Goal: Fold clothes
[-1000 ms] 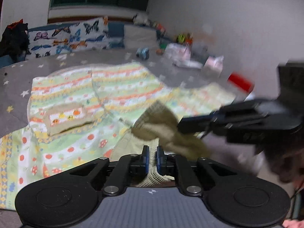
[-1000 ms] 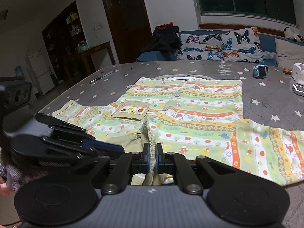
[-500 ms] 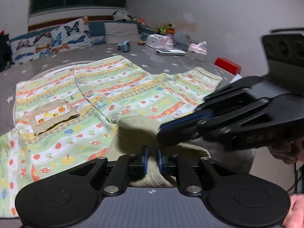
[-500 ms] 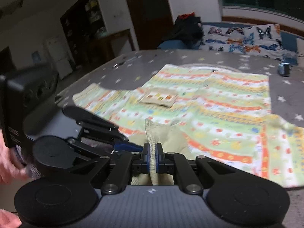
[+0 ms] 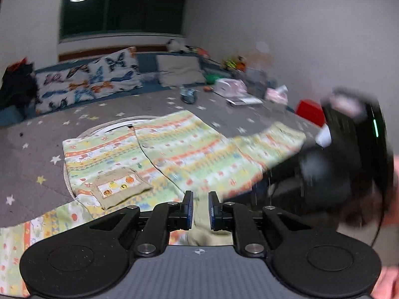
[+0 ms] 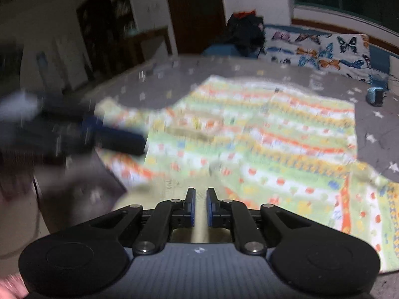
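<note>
Lying spread flat on the grey star-print bed (image 5: 30, 154), the striped green, orange and white shirt (image 5: 179, 154) faces up with its front opening running down the middle and a tan chest pocket (image 5: 119, 186) on its near side. One sleeve (image 5: 271, 139) stretches out toward the right in the left wrist view. A plain tan patch of the shirt's hem or lining lies just beneath each claw.

The left claw (image 5: 199, 208) hangs over that near edge; its jaws have just been opening, and they now stand slightly apart with nothing pinched between the blue pads (image 5: 188, 206). The right claw (image 6: 200, 206) hovers close over the hem as well, its jaws parted by a narrow gap, free of the cloth. Both views are smeared with motion blur, and each shows the other tool only as a dark streak at the side.

Butterfly-print pillows (image 5: 87, 84) line the far edge of the bed, beside a plain grey cushion (image 5: 179, 71).
</note>
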Tool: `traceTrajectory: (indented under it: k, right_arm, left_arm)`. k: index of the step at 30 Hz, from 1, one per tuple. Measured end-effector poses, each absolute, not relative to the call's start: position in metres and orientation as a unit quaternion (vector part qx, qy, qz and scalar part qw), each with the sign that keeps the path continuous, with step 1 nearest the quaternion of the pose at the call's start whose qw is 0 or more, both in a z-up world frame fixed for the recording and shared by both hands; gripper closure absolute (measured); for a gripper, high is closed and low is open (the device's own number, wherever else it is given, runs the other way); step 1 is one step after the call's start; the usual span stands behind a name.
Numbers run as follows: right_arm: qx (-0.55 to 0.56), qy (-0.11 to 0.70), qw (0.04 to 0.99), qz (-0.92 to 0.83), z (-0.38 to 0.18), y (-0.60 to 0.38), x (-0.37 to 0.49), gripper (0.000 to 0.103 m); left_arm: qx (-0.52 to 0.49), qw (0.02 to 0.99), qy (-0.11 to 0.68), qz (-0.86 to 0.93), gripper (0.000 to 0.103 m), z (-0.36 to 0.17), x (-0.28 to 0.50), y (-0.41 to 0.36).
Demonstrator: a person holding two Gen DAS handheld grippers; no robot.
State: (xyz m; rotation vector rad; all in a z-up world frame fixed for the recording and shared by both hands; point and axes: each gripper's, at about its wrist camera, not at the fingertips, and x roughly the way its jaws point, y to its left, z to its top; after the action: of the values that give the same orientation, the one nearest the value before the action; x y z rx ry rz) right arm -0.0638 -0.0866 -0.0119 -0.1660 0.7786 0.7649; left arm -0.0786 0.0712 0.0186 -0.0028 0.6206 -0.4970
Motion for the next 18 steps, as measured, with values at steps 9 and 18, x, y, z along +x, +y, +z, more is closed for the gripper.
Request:
traceTrajectory:
  k: [9,18]
  right_arm:
    - [-0.084,0.367,0.857,0.352,-0.014,-0.098,-0.076,0.092]
    - [-0.012,0.345,0.897,0.275,0.003,-0.166,-0.083,0.084]
  left_arm:
    - [-0.022,0.909,0.337,-0.245,0.089,-0.012,-0.043,0.041]
    - [-0.045,0.907,0.340,-0.243,0.089,-0.037,-0.051,0.041]
